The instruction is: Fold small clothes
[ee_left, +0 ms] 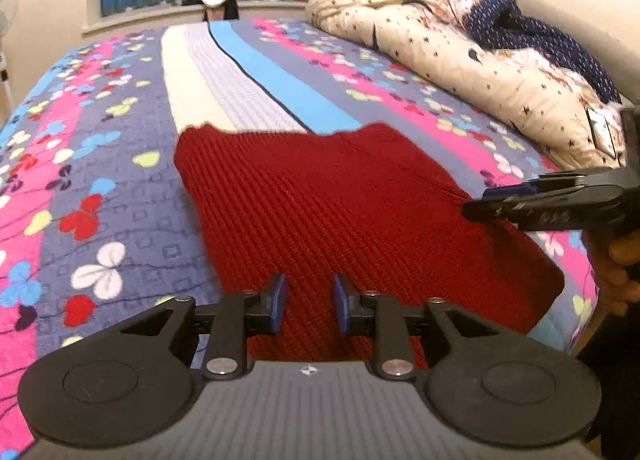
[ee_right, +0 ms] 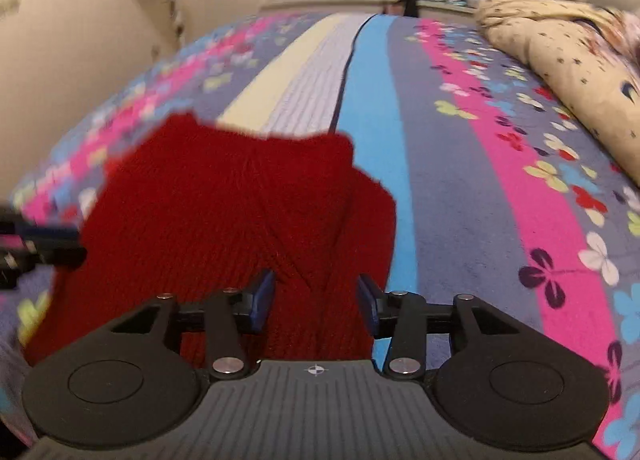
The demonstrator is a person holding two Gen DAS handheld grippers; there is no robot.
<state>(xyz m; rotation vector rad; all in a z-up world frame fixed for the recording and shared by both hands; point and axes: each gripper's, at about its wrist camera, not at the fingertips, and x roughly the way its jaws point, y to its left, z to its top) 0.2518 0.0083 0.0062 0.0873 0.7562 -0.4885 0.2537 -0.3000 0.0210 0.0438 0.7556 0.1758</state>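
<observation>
Right now the red sweater [ee_left: 340,212] lies flat on the bed [ee_left: 120,164], both claws over its near edge. Left claw [ee_left: 309,302] and right claw [ee_right: 316,296] gape empty. A shallow pinch could slip, wrinkling the fold.

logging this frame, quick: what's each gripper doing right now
left gripper: open, holding nothing, over the red sweater.
right gripper: open, sweater fabric between its fingers, not clamped.

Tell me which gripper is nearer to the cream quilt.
Right. The right gripper is over the red sweater's edge on the quilt's side; the left gripper is farther away.
</observation>
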